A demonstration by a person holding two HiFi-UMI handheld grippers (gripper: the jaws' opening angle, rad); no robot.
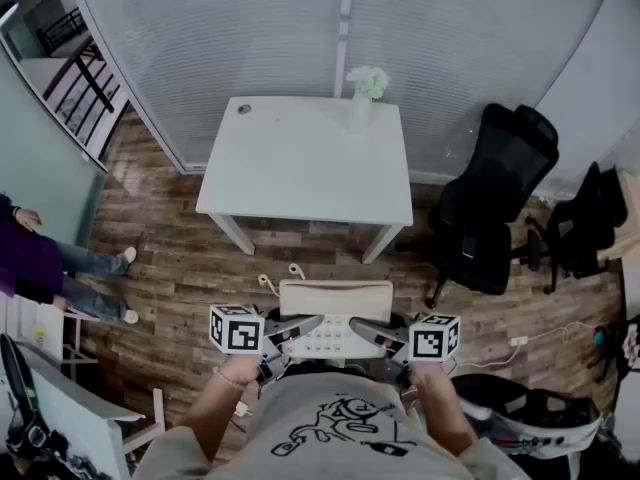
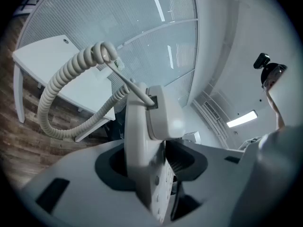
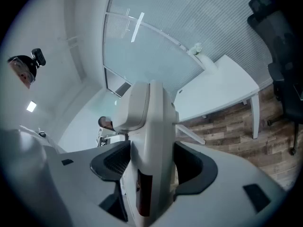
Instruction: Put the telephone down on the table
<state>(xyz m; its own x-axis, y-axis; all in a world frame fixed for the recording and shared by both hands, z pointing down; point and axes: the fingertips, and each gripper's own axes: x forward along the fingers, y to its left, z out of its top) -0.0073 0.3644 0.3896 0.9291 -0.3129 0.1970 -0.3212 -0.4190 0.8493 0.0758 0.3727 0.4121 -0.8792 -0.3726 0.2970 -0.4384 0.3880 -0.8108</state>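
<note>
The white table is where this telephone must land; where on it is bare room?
Nearly all of the white table is bare: its middle and near edge. Only the flower vase at the far right edge and a small round spot near the far left corner take space.

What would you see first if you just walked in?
A cream telephone held in the air, pinched between the left tool and the right tool, its curly cord looping out. Ahead stands a white table with a vase of flowers, a black chair to its right.
</note>
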